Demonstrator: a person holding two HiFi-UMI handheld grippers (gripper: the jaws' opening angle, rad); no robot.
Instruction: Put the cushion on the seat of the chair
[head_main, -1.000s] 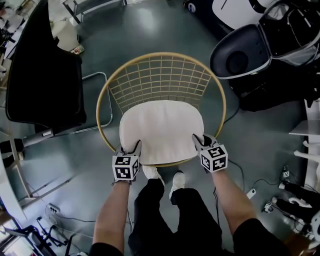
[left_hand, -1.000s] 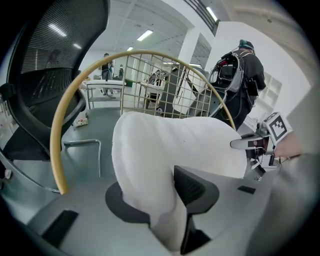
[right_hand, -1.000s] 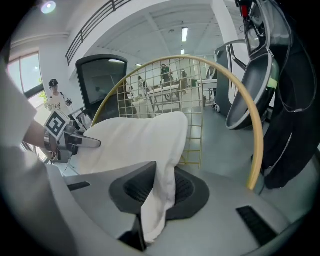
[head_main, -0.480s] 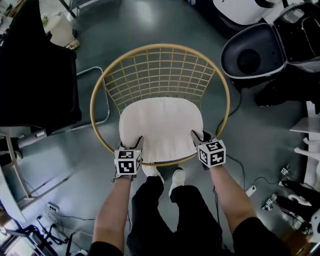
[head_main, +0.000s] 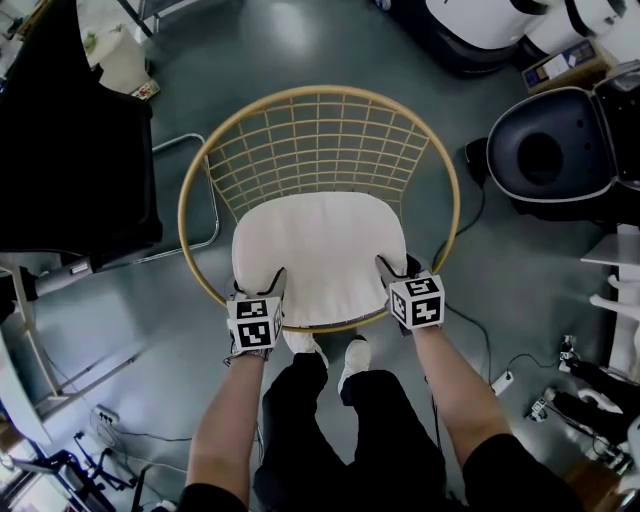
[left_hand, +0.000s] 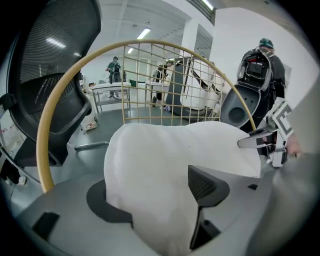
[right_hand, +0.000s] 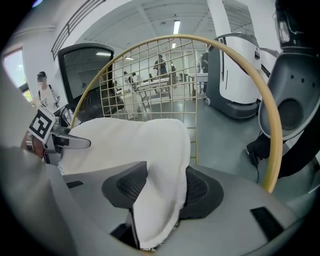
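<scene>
Black office chair (head_main: 70, 150) crowds the left, with only a thin strip of floor (head_main: 190, 290) before the wire chair (head_main: 195, 180). Cushion (head_main: 318, 255) lies on its seat, front edge at the rim. My left gripper (head_main: 257, 288) has just been opening, with the cushion corner loose between spread jaws. My right gripper (head_main: 400, 270) is easing open too, pads still pinching the other corner. Open floor to the right, dark pod (head_main: 548, 155) farther off.

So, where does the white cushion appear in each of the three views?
Head view: the cushion lies at centre, ringed by the chair's golden rim.
Left gripper view: it fills the lower centre.
Right gripper view: left of centre, one fold reaching the bottom.
Shared landmark: that golden rim, arching above it in both gripper views.
</scene>
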